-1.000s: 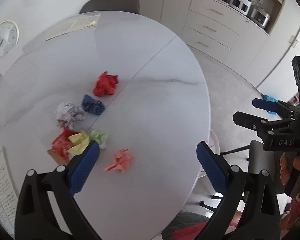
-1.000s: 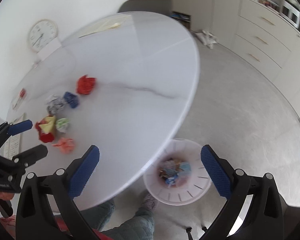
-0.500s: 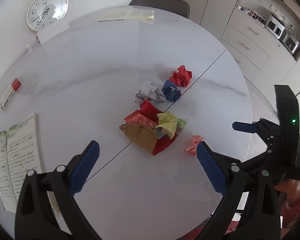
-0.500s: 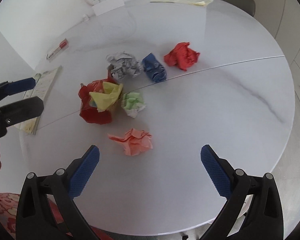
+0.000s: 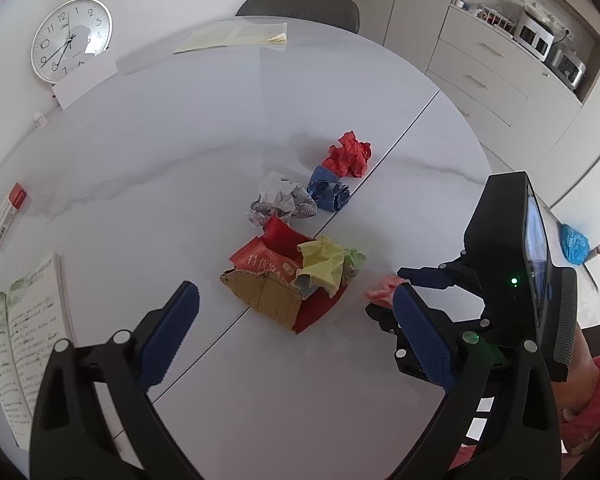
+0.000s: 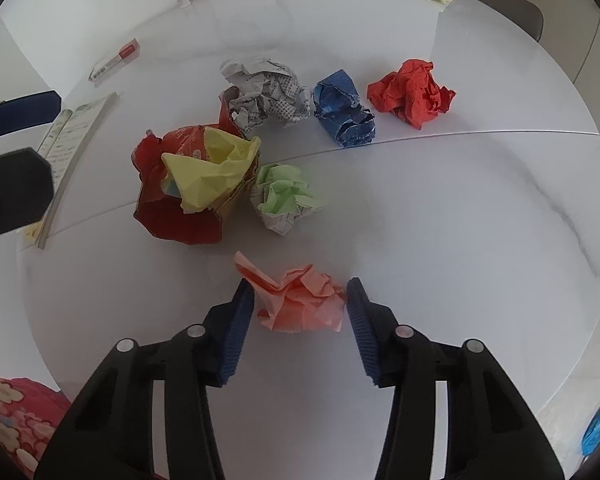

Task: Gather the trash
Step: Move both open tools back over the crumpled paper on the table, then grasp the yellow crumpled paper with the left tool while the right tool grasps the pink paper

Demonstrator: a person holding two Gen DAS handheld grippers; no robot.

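Several crumpled papers lie on the white round table (image 6: 460, 208). A pink ball (image 6: 300, 300) sits between the blue pads of my right gripper (image 6: 300, 312), whose jaws have narrowed around it with a small gap each side. Beyond it are a green ball (image 6: 286, 196), a torn red packet holding a yellow ball (image 6: 188, 184), a newspaper ball (image 6: 264, 92), a blue ball (image 6: 344, 110) and a red ball (image 6: 412, 92). My left gripper (image 5: 296, 328) is open and empty, above the table before the red packet (image 5: 284, 276). The pink ball (image 5: 382, 292) shows there beside the right gripper.
An open booklet (image 5: 20, 340) lies at the table's left edge, a small red-and-white box (image 5: 10, 212) beyond it. Papers (image 5: 236, 36) and a dark chair (image 5: 300, 6) are at the far side. A wall clock (image 5: 70, 40) leans at the back left. Drawers (image 5: 500, 80) stand at the right.
My right gripper has moved down to the pink ball and narrowed its jaws around it. My left gripper has held near the same spot, shifting slightly closer to the pile.
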